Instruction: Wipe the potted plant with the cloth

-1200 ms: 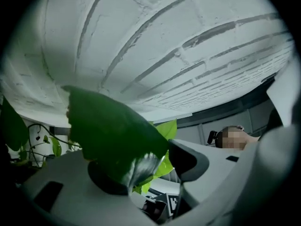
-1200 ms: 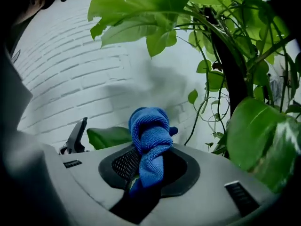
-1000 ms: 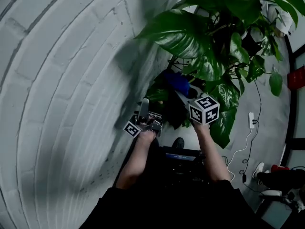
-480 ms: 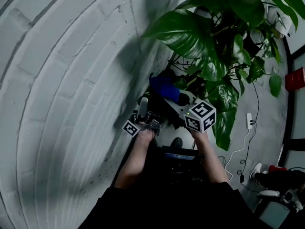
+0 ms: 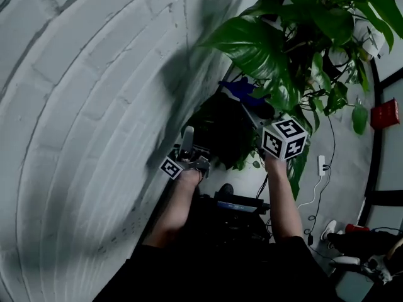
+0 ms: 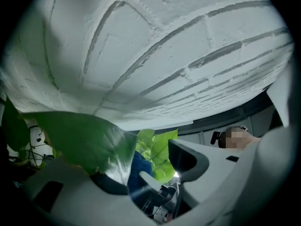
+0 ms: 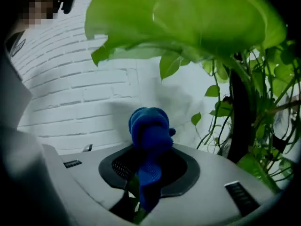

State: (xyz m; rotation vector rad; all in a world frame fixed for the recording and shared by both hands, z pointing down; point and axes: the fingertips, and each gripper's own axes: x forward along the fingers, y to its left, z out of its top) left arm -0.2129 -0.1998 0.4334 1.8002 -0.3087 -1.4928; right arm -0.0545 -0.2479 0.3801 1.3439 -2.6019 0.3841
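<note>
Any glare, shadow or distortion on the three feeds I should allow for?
Head view: dim, brick wall bowed by the wide lens, plant throwing a dark shadow on it. Left gripper view: the near leaf carries a white sheen at its lower edge. Right gripper view: blue cloth clear, overhead leaf bright and soft.

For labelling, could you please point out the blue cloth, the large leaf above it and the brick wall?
blue cloth point(image 7: 149, 126): right gripper view, bunched upper end.
large leaf point(image 7: 188, 18): right gripper view, its underside.
brick wall point(image 5: 82, 106): head view, bare bricks at left.
</note>
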